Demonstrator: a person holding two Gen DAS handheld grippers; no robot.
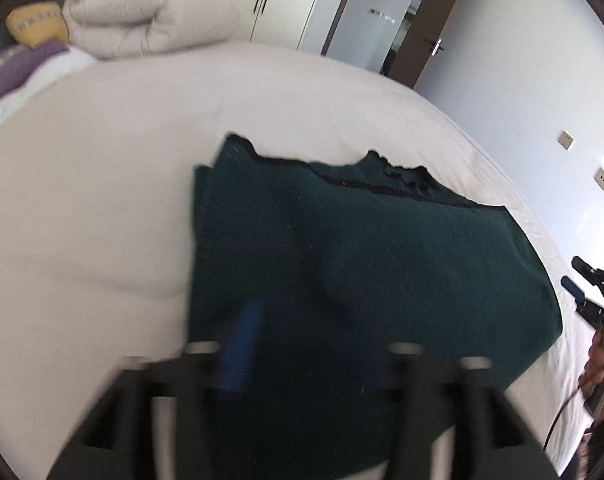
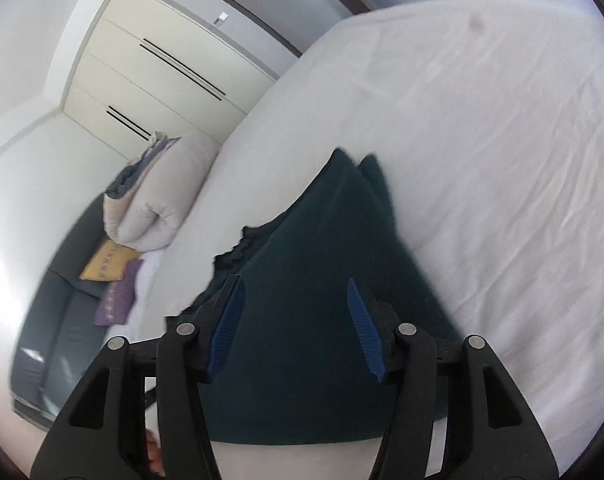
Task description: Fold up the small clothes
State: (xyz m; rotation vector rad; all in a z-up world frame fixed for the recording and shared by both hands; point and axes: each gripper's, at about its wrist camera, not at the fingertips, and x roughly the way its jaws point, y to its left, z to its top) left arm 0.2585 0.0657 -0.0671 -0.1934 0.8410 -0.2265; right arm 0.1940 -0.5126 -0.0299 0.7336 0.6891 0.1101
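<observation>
A dark green knitted garment [image 1: 362, 264] is seen lying folded on the white sheet of a bed [image 1: 101, 200], its ragged dark-edged hem turned toward the far side. Above its near edge the left hand-held gripper [image 1: 322, 336] is held, blurred, with its jaws spread apart and nothing pinched between them; one blue pad [image 1: 241, 344] can be made out. The right hand-held gripper [image 2: 293, 320] is likewise released, its ribbed blue pads [image 2: 227, 328] standing apart over the cloth without pressing it. Near the head of the bed a rolled beige duvet [image 1: 149, 16] is piled, with a yellow cushion [image 1: 35, 24] and a purple cushion [image 1: 9, 68] beside it. A cream wardrobe [image 2: 161, 68] is seen behind.
</observation>
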